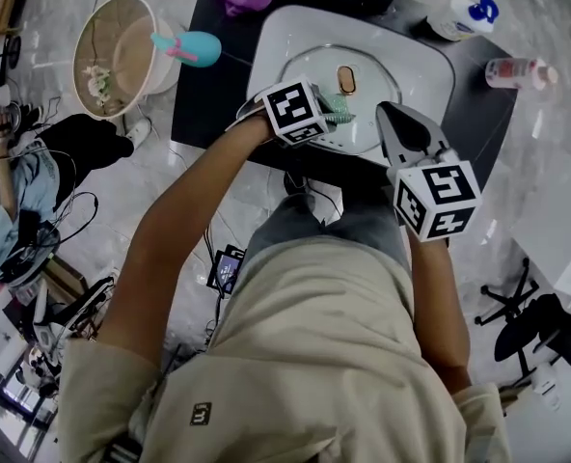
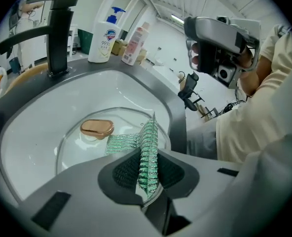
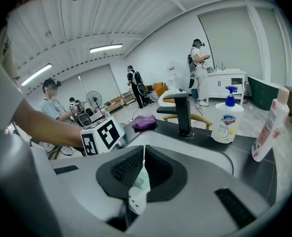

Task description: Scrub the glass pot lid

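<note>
Dark counter [image 1: 478, 95], white sink [image 1: 285, 27] sunk in it. Glass pot lid [image 1: 310, 70] lies flat in the bottom of the sink, copper knob [image 2: 96, 128] up. Left gripper [image 1: 336, 114] is low inside the sink, fingers [image 2: 126, 172] pinching a green scrub cloth [image 2: 121, 143] on edge; the cloth's free end drapes onto the glass just beside the knob. Right gripper [image 1: 390, 119] hovers above the sink's front rim, off the lid, fingers [image 3: 124, 169] pressed together at the tips. A pale green scrap shows in the slit behind them; likely the cloth seen beyond, not held, though I can't be certain. Judgement: scrubbing step, cloth on glass. Next move calls for downward pressure and strokes round the knob; the lid sits loose, so the right gripper would probably have to spread and steady the rim. Head view alone gives the lid's full outline and both grippers together. Left gripper view alone shows the pinch. Right gripper view misses the lid, but shows the faucet [image 3: 183, 115] and soap bottle [image 3: 227, 120] behind the sink.
</note>
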Tool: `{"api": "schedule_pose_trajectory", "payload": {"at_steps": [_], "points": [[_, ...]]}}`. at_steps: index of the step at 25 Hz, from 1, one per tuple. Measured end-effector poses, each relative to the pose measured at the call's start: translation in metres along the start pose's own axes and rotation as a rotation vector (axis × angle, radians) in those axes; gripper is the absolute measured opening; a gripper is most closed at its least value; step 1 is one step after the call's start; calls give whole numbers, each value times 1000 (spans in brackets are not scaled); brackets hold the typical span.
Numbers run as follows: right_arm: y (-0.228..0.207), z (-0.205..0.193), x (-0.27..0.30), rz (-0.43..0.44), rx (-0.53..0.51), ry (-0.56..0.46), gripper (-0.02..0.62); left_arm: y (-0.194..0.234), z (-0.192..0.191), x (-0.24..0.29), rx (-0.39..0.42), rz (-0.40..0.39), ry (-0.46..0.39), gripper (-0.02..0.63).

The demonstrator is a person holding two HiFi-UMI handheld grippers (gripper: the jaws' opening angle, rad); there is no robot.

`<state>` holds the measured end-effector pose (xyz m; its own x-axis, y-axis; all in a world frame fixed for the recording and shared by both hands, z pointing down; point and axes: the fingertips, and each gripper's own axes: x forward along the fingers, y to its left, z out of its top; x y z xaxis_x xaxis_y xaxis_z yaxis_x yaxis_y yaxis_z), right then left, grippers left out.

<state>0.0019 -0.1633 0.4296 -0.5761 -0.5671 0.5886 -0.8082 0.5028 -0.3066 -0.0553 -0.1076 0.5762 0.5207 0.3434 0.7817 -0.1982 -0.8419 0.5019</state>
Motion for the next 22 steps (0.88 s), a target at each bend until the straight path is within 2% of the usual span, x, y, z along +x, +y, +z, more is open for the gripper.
{"api": "schedule_pose_trajectory", "payload": {"at_steps": [12, 17, 22], "points": [[29, 28, -15, -20, -49, -33, 26, -48, 19, -22, 44, -54, -80, 83], [36, 51, -25, -39, -83, -72, 26, -53, 28, -53, 84, -6, -124, 83], [46, 66, -39, -53, -102, -104, 26, -64, 37, -93, 113, 67, -215, 83]]}}
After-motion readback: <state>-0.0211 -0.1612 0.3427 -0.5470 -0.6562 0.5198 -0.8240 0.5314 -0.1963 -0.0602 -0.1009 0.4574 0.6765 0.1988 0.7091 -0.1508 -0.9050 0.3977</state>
